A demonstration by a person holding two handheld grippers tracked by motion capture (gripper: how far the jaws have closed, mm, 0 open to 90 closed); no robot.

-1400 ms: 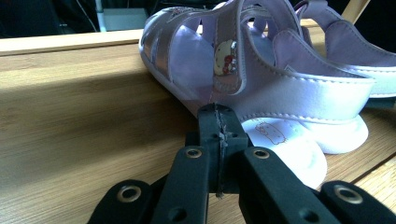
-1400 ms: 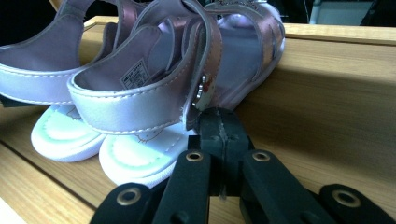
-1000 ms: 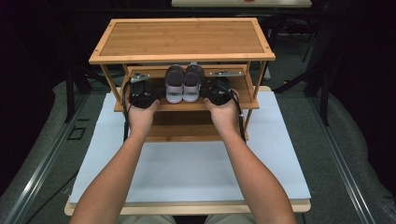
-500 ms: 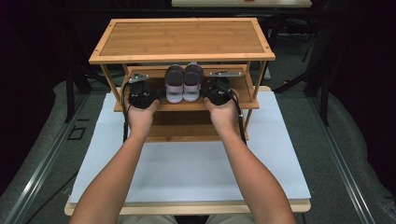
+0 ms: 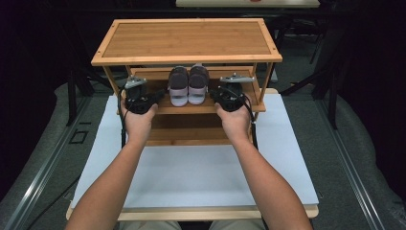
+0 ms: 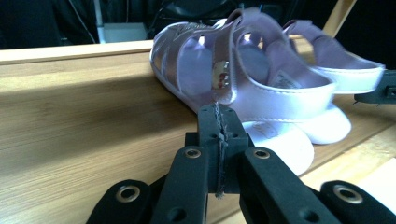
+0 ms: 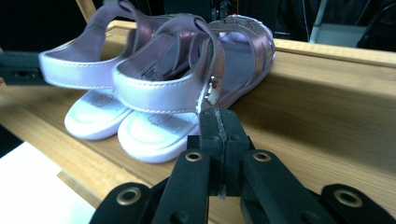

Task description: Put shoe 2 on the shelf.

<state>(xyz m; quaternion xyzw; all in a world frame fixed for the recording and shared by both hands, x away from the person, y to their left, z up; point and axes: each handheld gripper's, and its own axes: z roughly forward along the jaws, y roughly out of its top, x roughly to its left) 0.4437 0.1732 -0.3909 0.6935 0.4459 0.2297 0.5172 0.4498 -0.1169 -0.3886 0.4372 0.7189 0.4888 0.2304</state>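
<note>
Nearest the person, on the white tabletop, both hands rest at the middle shelf of the bamboo shoe rack. The left gripper and right gripper are clenched on nothing. Between them, further back on that shelf, stands the pair of small lilac strapped sandals: light and soft-strapped, I reckon, with stiffer soles; the heel straps look best to pinch.

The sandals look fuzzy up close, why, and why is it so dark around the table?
In the left gripper view the sandals blur at the far straps while the shut left gripper stays sharp; in the high view, light falls on the shelf, leaving the room black.
</note>
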